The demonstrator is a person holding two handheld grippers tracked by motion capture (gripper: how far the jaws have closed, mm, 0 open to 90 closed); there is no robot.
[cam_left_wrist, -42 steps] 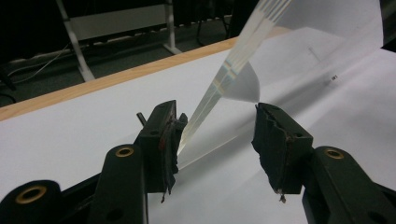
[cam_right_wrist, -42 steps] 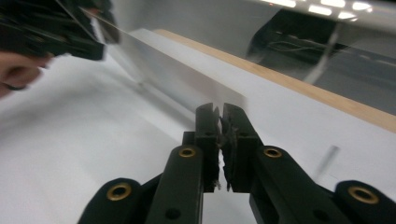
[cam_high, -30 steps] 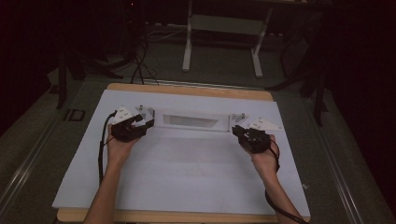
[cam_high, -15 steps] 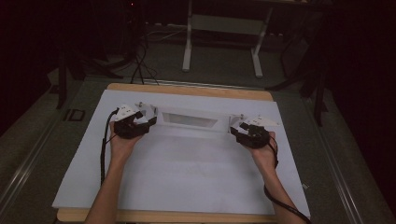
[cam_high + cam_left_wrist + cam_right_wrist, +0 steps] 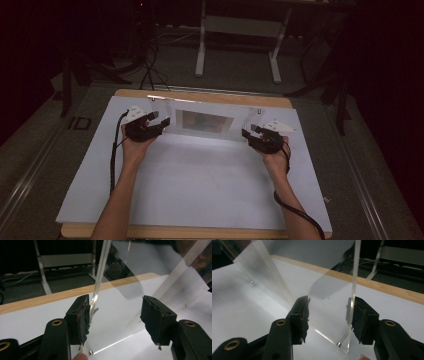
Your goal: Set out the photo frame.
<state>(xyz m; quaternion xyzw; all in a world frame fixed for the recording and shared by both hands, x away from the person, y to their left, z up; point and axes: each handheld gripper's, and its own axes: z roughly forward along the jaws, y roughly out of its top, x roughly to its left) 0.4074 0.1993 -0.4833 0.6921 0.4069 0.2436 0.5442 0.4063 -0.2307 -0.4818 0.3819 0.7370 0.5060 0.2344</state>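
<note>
Legible text: one marking, the letters "ID" [image 5: 79,123], dark on the grey floor strip left of the table [image 5: 200,95], seen in the high view. Nothing else readable: no label, brand, number or sign on the white sheet, the clear panel or the gripper bodies in any view.

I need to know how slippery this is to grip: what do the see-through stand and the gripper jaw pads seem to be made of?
The clear upright stand looks like glossy acrylic, possibly glass: the table shows through it and its cut edges glint. The black jaw pads look like matte rubber or foam, ridged and frayed at the edges.
</note>
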